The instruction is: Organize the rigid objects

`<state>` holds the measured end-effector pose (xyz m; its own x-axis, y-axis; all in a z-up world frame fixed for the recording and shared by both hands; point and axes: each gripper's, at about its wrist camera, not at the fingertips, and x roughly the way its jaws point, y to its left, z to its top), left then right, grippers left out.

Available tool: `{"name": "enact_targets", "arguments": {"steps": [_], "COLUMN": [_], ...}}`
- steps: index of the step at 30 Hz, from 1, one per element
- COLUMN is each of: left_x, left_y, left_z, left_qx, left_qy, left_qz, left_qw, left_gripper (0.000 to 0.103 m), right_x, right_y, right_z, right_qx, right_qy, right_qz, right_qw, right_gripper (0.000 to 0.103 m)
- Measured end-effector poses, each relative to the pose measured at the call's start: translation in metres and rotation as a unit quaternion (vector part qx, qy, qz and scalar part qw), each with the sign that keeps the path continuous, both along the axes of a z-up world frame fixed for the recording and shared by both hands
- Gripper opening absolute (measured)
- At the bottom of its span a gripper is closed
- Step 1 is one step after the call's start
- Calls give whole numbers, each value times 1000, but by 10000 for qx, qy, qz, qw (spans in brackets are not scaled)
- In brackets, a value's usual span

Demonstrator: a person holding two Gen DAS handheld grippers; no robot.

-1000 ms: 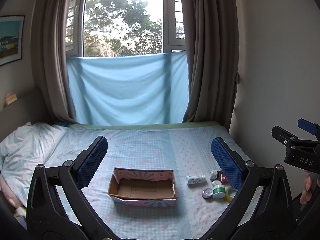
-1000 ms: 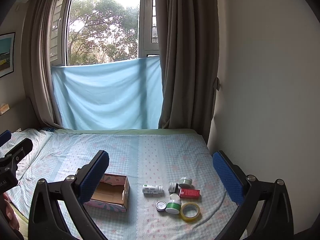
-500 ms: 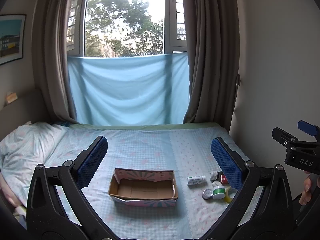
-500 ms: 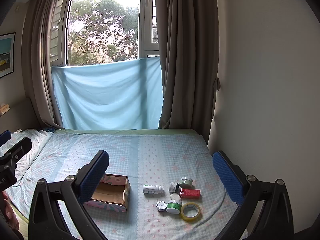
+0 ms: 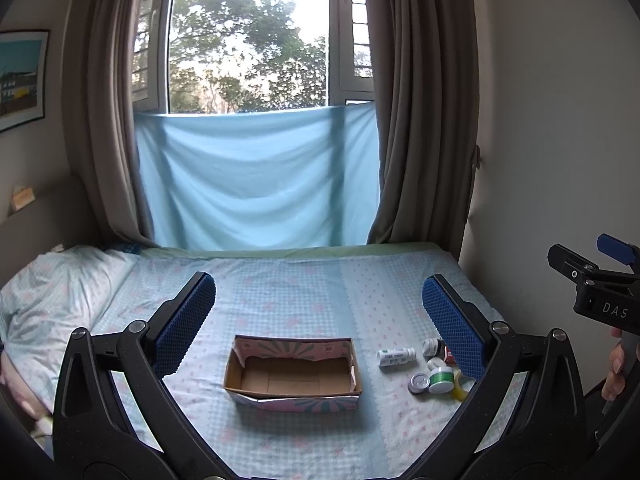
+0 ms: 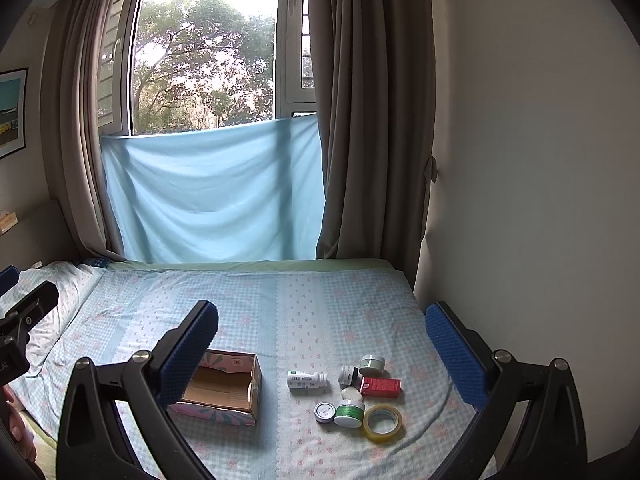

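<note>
An empty open cardboard box (image 5: 294,372) (image 6: 224,388) lies on the bed. Right of it is a cluster of small items: a white bottle on its side (image 6: 307,380) (image 5: 396,357), a red carton (image 6: 380,386), a green-labelled jar (image 6: 349,413) (image 5: 441,380), a small round tin (image 6: 324,412) (image 5: 418,383), a yellowish tape roll (image 6: 383,422), a pale jar (image 6: 372,365) and a dark-capped bottle (image 6: 349,374). My left gripper (image 5: 318,316) is open and empty, held above the box. My right gripper (image 6: 320,344) is open and empty, held above the cluster.
The bed (image 6: 320,296) has a blue checked sheet, with a pillow (image 5: 52,288) at the left. A white wall (image 6: 520,200) borders the bed's right side. Curtains and a window with a blue cloth (image 6: 216,196) stand behind it.
Both grippers have barely moved; the views shifted only slightly. Nothing on the bed has moved.
</note>
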<state>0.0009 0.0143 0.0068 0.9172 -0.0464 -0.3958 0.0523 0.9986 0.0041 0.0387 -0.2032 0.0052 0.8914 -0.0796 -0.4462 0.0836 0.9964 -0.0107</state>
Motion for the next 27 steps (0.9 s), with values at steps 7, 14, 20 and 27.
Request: {"name": "enact_targets", "arguments": {"steps": [7, 14, 20, 27], "left_x": [22, 78, 134, 196], "left_y": [4, -21, -65, -132], "left_z": [2, -20, -71, -147], "left_qx": [164, 630, 943, 1459], "left_qy": [181, 556, 1110, 1808], "left_qz": [-333, -1362, -2028, -2700], "left_qw": [9991, 9871, 9683, 9344], "left_gripper": [103, 103, 103, 103], "right_x": [10, 19, 33, 55], "right_y": [6, -16, -53, -102], "right_z": [4, -20, -68, -138], "right_qx": [144, 274, 448, 790], "right_qy": [17, 293, 937, 1700], "right_qz": [-40, -555, -1083, -1576], "right_qw": [9999, 9977, 9887, 9696], "right_gripper": [103, 103, 103, 103]}}
